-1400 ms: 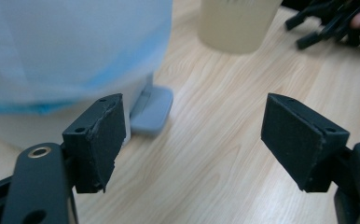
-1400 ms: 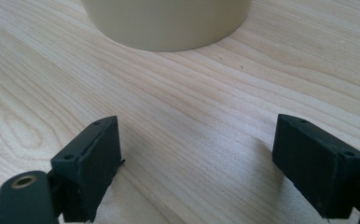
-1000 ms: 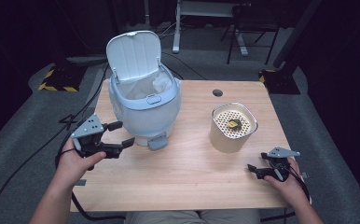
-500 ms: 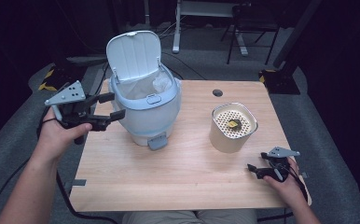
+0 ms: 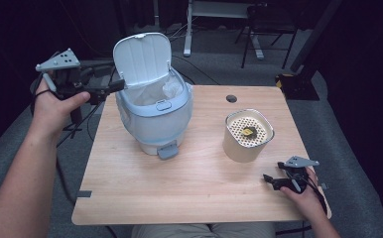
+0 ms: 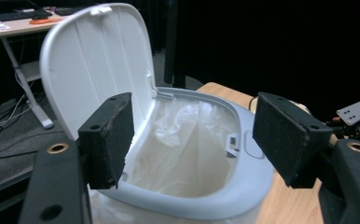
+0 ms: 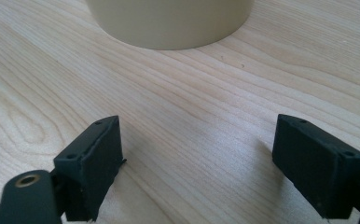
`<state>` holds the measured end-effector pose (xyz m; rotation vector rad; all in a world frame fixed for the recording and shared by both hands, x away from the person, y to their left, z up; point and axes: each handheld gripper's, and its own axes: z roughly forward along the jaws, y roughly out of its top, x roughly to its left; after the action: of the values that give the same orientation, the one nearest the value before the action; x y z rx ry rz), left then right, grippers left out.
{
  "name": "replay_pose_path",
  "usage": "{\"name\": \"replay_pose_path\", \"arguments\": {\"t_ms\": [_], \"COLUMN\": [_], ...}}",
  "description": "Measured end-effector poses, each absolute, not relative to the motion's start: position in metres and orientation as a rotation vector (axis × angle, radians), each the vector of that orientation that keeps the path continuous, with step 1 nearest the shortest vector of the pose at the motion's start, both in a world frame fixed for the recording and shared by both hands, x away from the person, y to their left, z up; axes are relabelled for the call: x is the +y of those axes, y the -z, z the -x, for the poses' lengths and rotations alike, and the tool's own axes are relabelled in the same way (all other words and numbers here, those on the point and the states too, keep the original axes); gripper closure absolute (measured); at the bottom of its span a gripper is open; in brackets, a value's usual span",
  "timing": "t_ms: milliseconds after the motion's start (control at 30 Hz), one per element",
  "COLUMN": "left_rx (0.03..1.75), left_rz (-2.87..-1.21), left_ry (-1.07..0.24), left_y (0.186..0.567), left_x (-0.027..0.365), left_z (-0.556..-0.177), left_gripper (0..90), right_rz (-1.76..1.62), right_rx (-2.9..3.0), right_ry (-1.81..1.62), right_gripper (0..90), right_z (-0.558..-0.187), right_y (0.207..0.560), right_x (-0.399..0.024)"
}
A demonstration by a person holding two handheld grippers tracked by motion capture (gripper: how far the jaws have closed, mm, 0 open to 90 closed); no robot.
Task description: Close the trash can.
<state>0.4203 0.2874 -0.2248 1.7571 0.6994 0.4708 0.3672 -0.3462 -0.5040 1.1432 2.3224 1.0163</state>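
From above, the left tool point(image 5: 111, 88) was held raised at the far left, off the surface point(image 5: 189, 198), forearm stretched forward, jaws level and pointing right at the open lid point(image 5: 142, 57) of the pale blue bin point(image 5: 155, 116). The right tool point(image 5: 274, 181) rested at the near right, near the cream canister point(image 5: 248, 136).

In the left gripper view, the left tool's point(image 6: 192, 135) jaws stood apart, just closing a little, nothing between them, the lined bin point(image 6: 215, 205) beyond.

In the right gripper view, the right tool point(image 7: 197, 158) gaped empty over the surface point(image 7: 192, 116).

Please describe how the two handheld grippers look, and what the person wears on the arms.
Each handheld gripper, left gripper and right gripper, is black with two blocky jaws faced with dark pads, brass-coloured bushings at the jaw bases, and a grey three-cornered plate with small holes. Black cables trail off. The forearms are bare, no sleeves.
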Motion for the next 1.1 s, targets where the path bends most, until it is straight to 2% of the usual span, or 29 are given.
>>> {"name": "replay_pose_path", "arguments": {"t_ms": [600, 833, 1033, 1100], "left_rx": [0.868, 0.907, 0.890, 0.881], "left_rz": [-1.719, -1.765, -1.752, -1.745], "left_ry": [-0.521, -0.543, -0.519, -0.502], "left_y": [0.215, 0.219, 0.222, 0.222], "left_x": [0.290, 0.282, 0.280, 0.283], "left_z": [-0.473, -0.487, -0.491, -0.490], "left_gripper": [28.4, 28.1, 28.6, 32.7], "right_rz": [-1.143, -1.146, -1.146, -1.146], "right_rx": [2.323, 2.321, 2.321, 2.321], "right_ry": [-1.017, -1.019, -1.019, -1.019], "right_gripper": [16.2, 16.2, 16.2, 16.2], "right_z": [-0.367, -0.367, -0.367, -0.367], "right_y": [0.504, 0.504, 0.504, 0.504], "right_x": [-0.346, -0.346, -0.346, -0.346]}}
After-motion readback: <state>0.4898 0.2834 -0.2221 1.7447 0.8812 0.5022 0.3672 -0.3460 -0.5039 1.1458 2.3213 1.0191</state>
